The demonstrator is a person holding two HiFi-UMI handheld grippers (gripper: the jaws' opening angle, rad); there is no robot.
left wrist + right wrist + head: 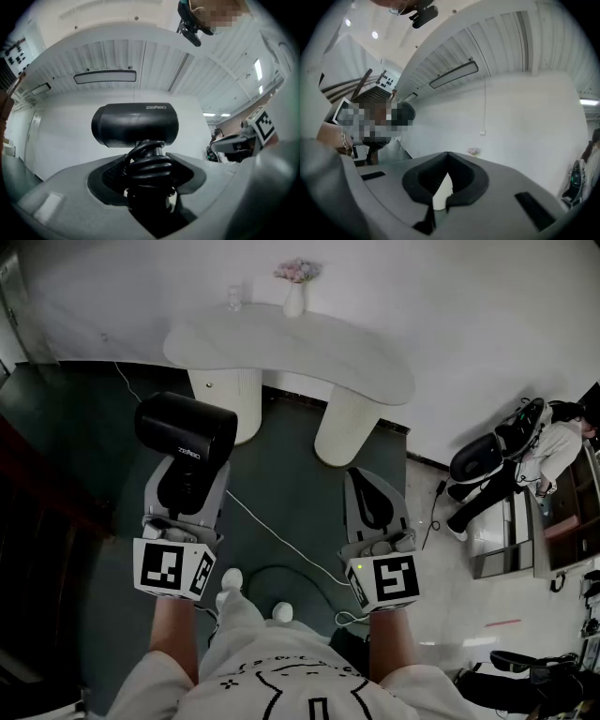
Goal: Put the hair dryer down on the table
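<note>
A black hair dryer (185, 431) is held up in the air, its barrel lying crosswise above my left gripper (187, 486). That gripper is shut on the dryer's handle. In the left gripper view the barrel (135, 124) stands over the handle with the cord coiled round it (149, 165), and the grey jaws close in on both sides of my left gripper (149, 176). The white table (319, 351) is ahead, beyond both grippers. My right gripper (375, 504) hangs to the right, shut and with nothing in it; its tips meet in the right gripper view (447, 157).
On the table's far edge stand a white vase of flowers (295, 285) and a small glass (233, 298). A white cable (272, 532) runs over the dark green carpet. At the right a person (561, 442) stands by a black machine (483, 457) and shelves.
</note>
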